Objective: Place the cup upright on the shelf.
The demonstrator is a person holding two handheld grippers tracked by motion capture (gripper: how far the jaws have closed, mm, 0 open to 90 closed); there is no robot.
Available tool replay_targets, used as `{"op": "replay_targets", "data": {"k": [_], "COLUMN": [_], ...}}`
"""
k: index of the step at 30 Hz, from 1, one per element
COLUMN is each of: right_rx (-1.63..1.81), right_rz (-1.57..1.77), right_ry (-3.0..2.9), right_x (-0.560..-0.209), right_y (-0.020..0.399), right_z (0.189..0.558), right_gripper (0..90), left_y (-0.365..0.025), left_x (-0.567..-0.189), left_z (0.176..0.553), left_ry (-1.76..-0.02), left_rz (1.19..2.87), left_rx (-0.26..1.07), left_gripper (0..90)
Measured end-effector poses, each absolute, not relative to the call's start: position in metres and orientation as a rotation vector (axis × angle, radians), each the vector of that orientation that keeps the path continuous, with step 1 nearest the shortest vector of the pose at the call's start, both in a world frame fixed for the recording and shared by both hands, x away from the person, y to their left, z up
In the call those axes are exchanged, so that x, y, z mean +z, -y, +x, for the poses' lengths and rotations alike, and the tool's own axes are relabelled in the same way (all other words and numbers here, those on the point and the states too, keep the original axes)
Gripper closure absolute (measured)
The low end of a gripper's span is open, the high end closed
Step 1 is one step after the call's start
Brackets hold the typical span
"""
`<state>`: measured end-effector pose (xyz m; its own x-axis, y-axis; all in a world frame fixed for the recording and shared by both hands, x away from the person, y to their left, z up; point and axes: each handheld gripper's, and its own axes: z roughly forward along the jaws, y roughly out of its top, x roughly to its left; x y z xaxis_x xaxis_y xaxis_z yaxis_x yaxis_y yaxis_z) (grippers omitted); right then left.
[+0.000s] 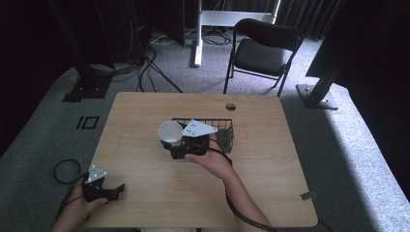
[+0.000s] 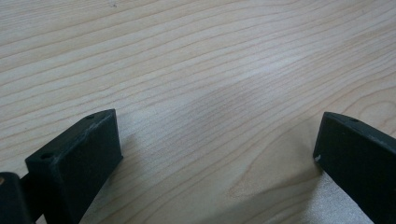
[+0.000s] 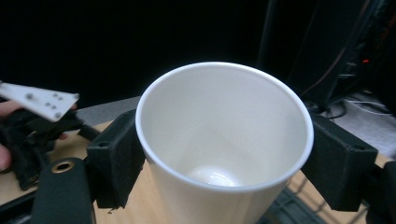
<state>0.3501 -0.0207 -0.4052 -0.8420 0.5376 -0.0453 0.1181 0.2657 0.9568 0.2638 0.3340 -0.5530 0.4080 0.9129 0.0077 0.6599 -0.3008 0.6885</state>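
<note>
A white cup (image 1: 170,132), empty and upright, is held just above the wooden table (image 1: 145,111), by the left end of a black wire basket (image 1: 225,127). My right gripper (image 1: 172,139) is shut on the cup. In the right gripper view its black jaws press both sides of the cup (image 3: 224,140), with the right gripper (image 3: 229,163) just below the rim. My left gripper (image 1: 117,191) rests near the table's front left corner. In its own view the left gripper (image 2: 217,144) is open over bare wood, jaws wide apart. The left gripper (image 3: 32,121) also appears at the left of the right gripper view.
A black folding chair (image 1: 263,48) stands beyond the table's far edge. A cable loop (image 1: 65,170) lies on the floor to the left. A round grommet hole (image 1: 230,106) sits near the table's far edge. Dark stand bases flank the table.
</note>
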Motion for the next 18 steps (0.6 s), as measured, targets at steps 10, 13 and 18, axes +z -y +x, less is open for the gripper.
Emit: {"op": "replay_targets", "data": {"k": [10,13,18], "right_rx": [1.547,1.532,1.449], "right_rz": [0.715,0.75,0.847], "right_ry": [-2.069,-2.043,-1.973], "right_x": [-0.386,-0.383,-0.385], "right_y": [0.046,0.052,0.068], "right_z": [0.365,0.369,0.377], "right_gripper": [20.3,20.3,20.3], "left_y": [-0.334,-0.334,-0.334], "left_x": [-0.553,-0.553,-0.553], "left_z": [0.264,0.264,0.264], "left_ry": [-1.332,-1.333,-1.333], "left_rz": [2.061,2.06,2.059], "left_rx": [0.541,0.541,0.541], "left_gripper": [1.1,1.1,1.1]}}
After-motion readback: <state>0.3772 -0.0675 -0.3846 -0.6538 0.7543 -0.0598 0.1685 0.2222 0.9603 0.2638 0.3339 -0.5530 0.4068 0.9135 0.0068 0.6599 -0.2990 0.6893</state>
